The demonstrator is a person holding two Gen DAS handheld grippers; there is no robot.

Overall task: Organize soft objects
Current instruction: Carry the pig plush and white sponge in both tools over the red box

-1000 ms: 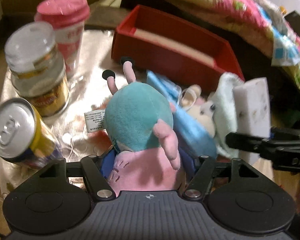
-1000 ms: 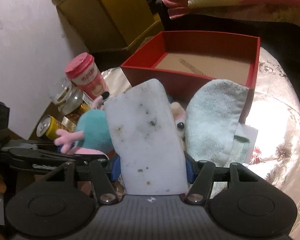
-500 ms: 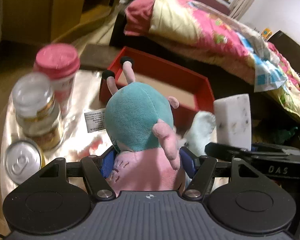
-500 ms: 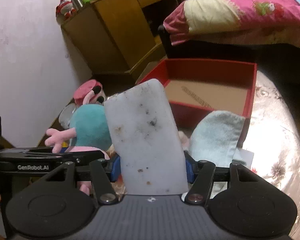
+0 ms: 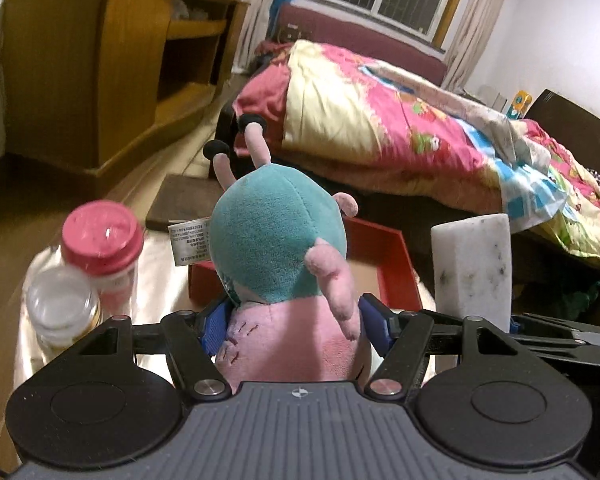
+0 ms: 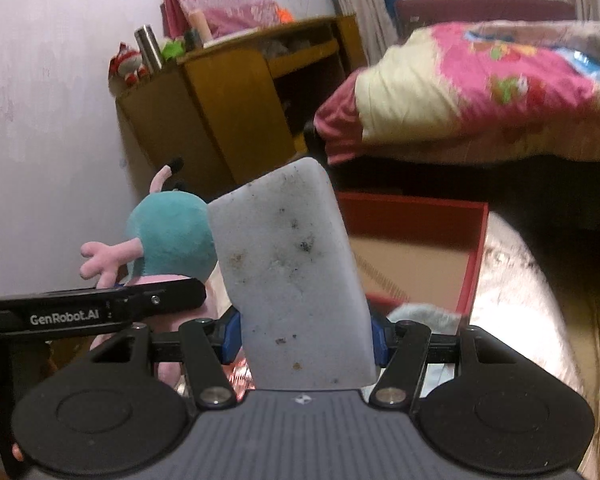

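My left gripper (image 5: 294,318) is shut on a plush toy (image 5: 276,248) with a teal body, pink limbs and a white label, held up above the table. My right gripper (image 6: 304,334) is shut on a white, speckled sponge block (image 6: 296,280), which also shows at the right of the left wrist view as the sponge (image 5: 474,264). The plush toy (image 6: 168,236) appears left of the sponge in the right wrist view. Behind both lies an open red box (image 6: 470,252) with a brown floor; the red box (image 5: 392,256) is partly hidden by the toy. A pale blue towel (image 6: 424,314) lies by the box.
A pink-lidded cup (image 5: 102,240) and a clear-lidded jar (image 5: 60,304) stand at the left on the shiny table cover (image 6: 532,304). Beyond are a wooden cabinet (image 5: 100,72) and a bed with a pink quilt (image 5: 400,132).
Both grippers have risen and tilted upward with their loads. The table, can and the small doll on it have dropped out of sight, while the room and bed have come into view.
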